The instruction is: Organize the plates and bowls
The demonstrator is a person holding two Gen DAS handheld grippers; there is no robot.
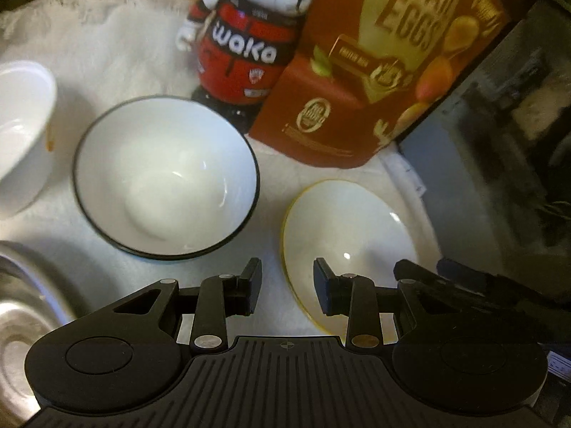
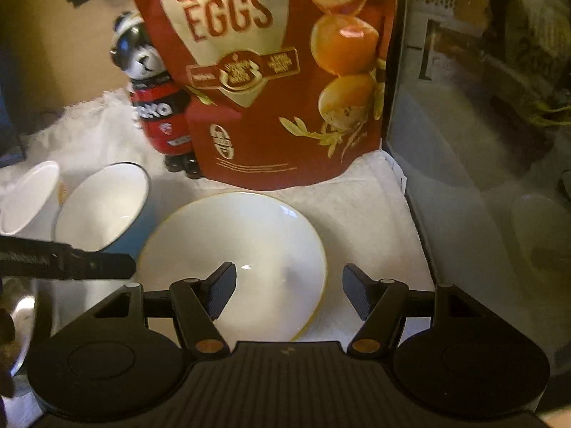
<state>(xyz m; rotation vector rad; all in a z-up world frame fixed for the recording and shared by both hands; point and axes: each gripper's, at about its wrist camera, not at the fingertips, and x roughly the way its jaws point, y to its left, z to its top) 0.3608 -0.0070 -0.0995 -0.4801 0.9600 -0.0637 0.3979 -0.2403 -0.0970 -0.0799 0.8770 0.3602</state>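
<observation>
Left gripper (image 1: 287,290): jaws apart, nothing between the pads, angled down over the white fluffy cloth (image 1: 117,46). Far left of it, a steel bowl (image 1: 21,306), partly cut by the frame edge. Above that, a plain white bowl (image 1: 21,132), tilted. Ahead and slightly left of the fingers, a white bowl with a black rim (image 1: 166,178), upright, empty. Ahead and right, just beyond the right finger, a white plate with a yellow rim (image 1: 348,246); the finger overlaps its near edge in view, contact cannot be told. Behind the black-rimmed bowl, a bear figurine in a red "waka" jersey (image 1: 246,46); touching its right side, a red "QUAIL EGGS" pouch (image 1: 371,64), standing.

Right gripper (image 2: 289,290): jaws apart, wider than the left pair, holding nothing. The yellow-rimmed plate lies under its left finger (image 2: 223,290) and in the gap; the right finger sits past the plate's rim, over cloth. Left of it, the other gripper's black finger crosses the frame edge. Right of it, a dark vertical panel (image 2: 396,107).
</observation>
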